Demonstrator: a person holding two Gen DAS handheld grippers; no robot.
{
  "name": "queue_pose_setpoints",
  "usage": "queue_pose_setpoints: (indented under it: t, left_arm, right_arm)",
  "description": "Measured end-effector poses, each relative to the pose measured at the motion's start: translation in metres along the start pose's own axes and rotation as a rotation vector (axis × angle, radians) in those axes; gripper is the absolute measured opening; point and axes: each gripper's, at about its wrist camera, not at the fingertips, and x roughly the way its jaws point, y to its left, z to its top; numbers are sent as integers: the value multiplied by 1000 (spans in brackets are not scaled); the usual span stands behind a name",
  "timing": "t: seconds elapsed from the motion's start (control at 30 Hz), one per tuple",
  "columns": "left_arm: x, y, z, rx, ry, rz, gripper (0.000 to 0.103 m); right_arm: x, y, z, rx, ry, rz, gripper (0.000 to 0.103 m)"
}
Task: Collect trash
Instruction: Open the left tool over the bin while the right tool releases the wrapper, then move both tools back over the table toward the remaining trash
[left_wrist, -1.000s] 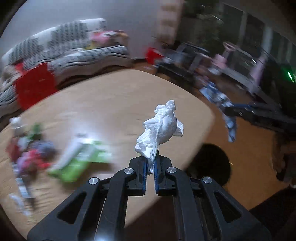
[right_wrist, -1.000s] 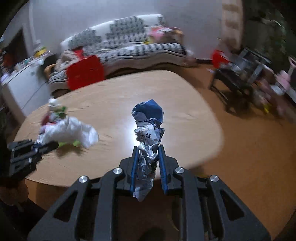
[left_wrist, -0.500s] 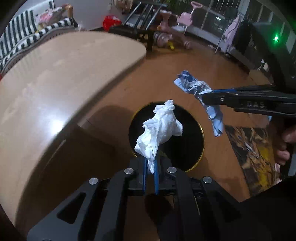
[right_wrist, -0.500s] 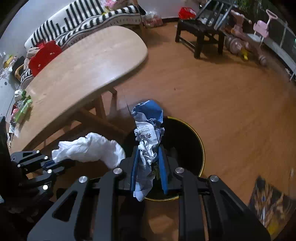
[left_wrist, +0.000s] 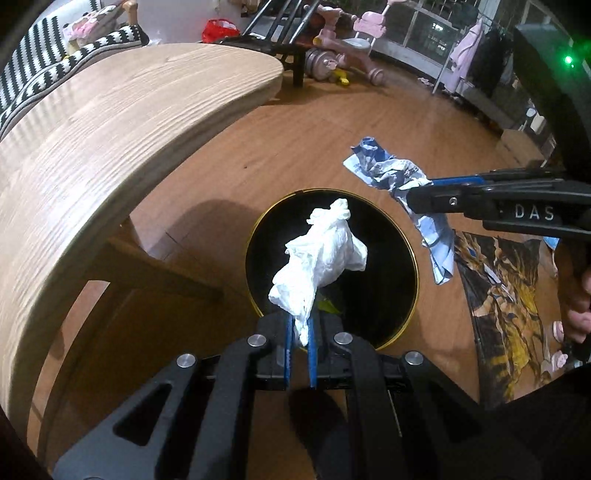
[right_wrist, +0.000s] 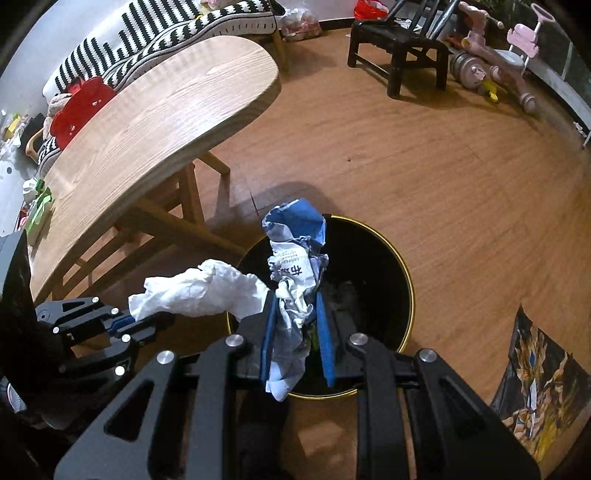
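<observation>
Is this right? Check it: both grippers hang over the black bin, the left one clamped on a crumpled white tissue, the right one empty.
Not quite. The right gripper is not empty: the right wrist view shows it shut on a crumpled blue and white wrapper. The rest holds: the left gripper clamps the white tissue, and both hang over the black bin.

Two black handheld grippers showing blue-lined fingers

The left gripper (left_wrist: 300, 332) and right gripper (right_wrist: 297, 325) are showing silver screws on cut-out black linkages; white "DAS" lettering is marking the right one.
</observation>
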Motion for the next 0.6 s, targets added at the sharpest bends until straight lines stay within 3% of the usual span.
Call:
queue_pose_setpoints:
  t: [0.1,0.13,0.17,0.23,0.4,0.47,0.6]
  left_arm:
    - [6,-5,3,5,6,-11,16]
    - [7,-6,4,6,5,-11,33]
    - [7,-7,4,7,-3,-9,55]
    - [5,-10,6,10,-26,-3,68]
    - [-21,-12,7,34,-42,-27,70]
    - [-50,-4,6,35,-79,-38,79]
    - [-111,29,-1,20,-164,40,86]
  right_arm:
    - [2,-3,1,18,4,-8,44]
    - [0,-4,1,24,-7,-20,57]
    - [0,-5,1,26,-13,-24,62]
    - [-3,-4,2,32,-15,-20,62]
    - [-28,17,7,6,-81,-13,63]
    - [-47,40,16,-37,-142,1,69]
    - [-76,99,35,-122,-249,48,74]
